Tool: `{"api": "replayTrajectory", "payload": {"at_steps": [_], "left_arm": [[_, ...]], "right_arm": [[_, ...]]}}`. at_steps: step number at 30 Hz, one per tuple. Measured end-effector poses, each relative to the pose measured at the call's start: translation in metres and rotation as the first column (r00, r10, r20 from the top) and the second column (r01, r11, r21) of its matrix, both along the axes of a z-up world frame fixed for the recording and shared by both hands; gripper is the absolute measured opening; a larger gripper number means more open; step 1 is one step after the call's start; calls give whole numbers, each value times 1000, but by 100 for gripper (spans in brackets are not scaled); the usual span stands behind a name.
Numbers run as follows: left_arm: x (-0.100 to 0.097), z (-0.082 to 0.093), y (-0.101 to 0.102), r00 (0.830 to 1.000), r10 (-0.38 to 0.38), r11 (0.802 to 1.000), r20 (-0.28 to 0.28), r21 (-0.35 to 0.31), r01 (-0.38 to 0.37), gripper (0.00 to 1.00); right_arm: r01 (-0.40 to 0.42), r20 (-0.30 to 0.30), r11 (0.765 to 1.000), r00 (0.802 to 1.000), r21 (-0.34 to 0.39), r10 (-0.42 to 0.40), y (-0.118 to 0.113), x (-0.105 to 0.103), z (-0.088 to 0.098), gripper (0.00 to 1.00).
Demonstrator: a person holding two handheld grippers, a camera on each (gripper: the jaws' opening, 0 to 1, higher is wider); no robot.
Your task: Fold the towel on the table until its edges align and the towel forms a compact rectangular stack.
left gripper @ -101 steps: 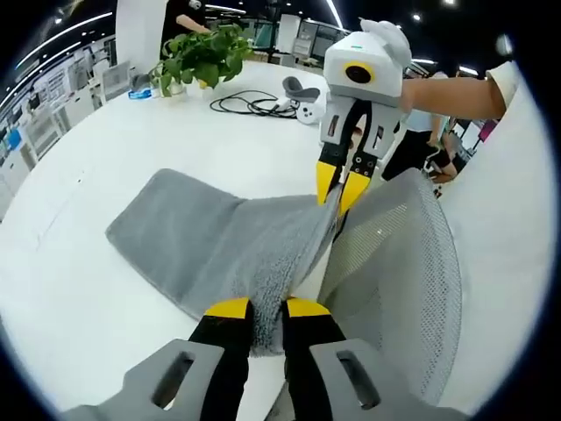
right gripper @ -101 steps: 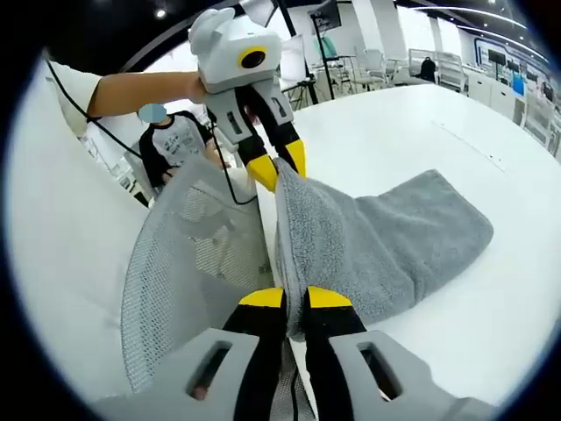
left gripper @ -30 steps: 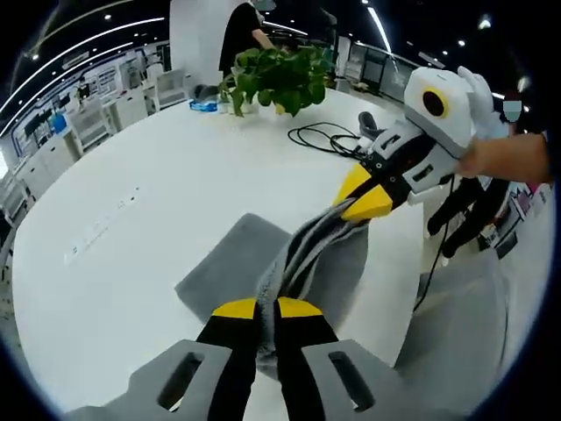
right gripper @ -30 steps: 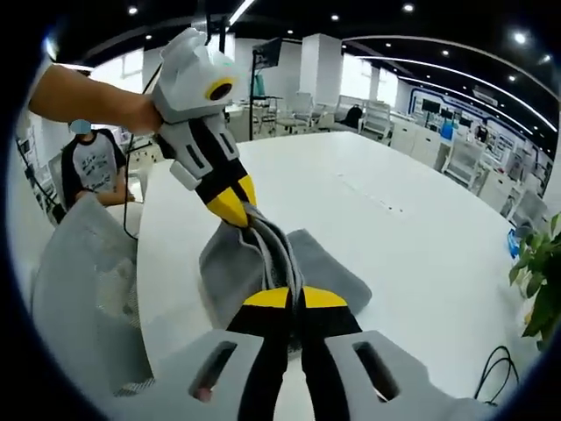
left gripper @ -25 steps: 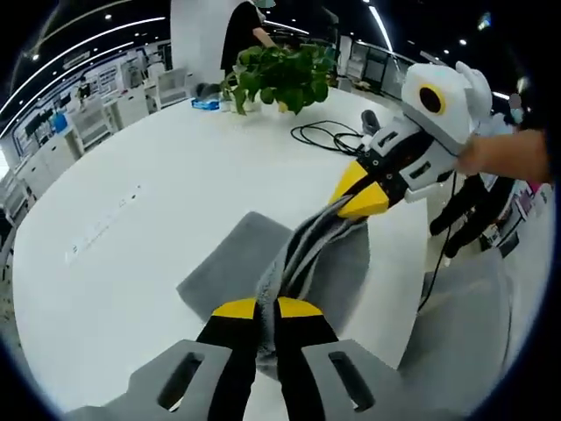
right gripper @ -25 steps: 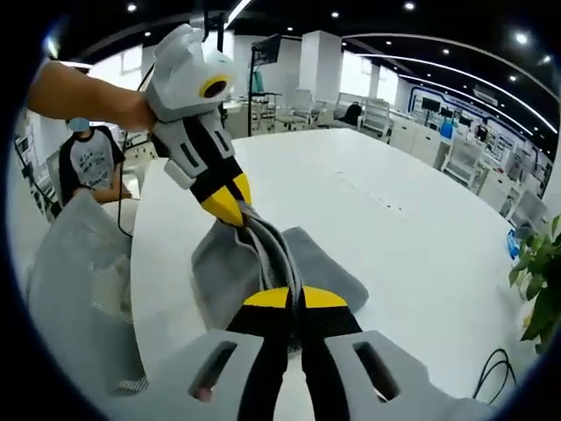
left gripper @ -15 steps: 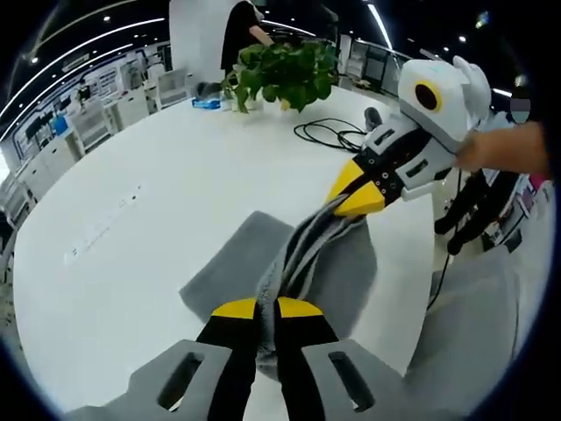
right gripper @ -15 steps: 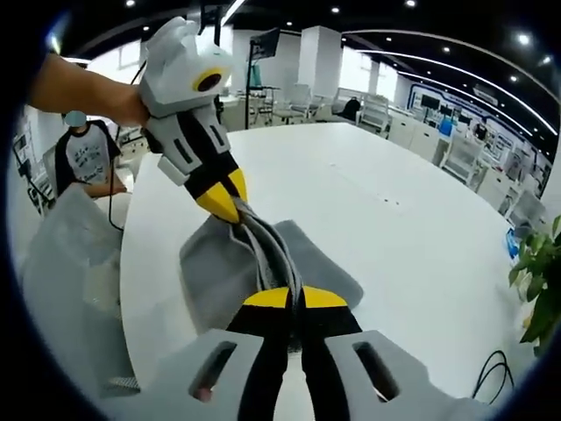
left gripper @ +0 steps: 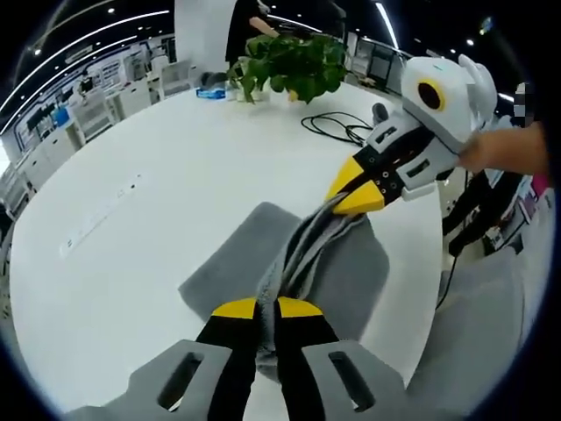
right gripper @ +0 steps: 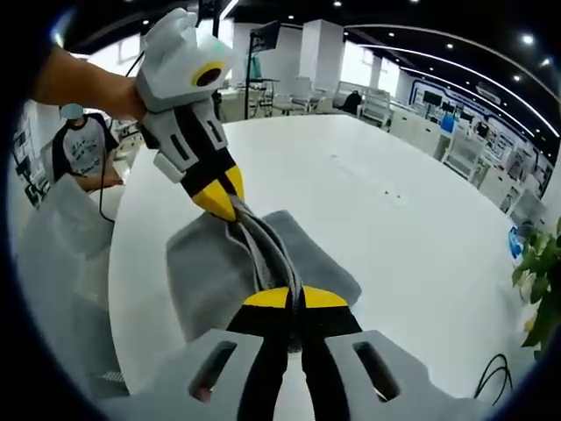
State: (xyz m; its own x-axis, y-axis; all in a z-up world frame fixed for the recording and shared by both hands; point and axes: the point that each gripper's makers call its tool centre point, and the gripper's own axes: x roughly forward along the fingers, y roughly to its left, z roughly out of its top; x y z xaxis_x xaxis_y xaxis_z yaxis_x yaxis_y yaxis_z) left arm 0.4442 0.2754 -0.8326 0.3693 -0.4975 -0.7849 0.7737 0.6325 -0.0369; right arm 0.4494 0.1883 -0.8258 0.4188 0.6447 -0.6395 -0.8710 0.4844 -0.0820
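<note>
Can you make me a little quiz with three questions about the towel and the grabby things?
1. True or false: the left gripper and the right gripper are both shut on the gray towel.
2. What is happening to the towel's held edge? A) it lies flat on the white table B) it is bunched and stretched between the two grippers C) it is tucked under the potted plant
3. Fill in: the black cable lies on the ___.

Key: 1 true; 2 B; 3 table.
</note>
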Motion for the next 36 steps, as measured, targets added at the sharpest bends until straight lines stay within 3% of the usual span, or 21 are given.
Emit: {"api": "replayTrajectory", "payload": {"at_steps": [14,36], "left_arm": [[9,-24,-1,1000,0,1000,-20,26,1,6],[23,-46,2,999,26,998,-20,53,-24,8]], "right_arm": [[10,-14,999,1000,-39,-11,-2,10,-25,1],[22,-41,996,999,-85,-25,-2,27,-51,2]]}}
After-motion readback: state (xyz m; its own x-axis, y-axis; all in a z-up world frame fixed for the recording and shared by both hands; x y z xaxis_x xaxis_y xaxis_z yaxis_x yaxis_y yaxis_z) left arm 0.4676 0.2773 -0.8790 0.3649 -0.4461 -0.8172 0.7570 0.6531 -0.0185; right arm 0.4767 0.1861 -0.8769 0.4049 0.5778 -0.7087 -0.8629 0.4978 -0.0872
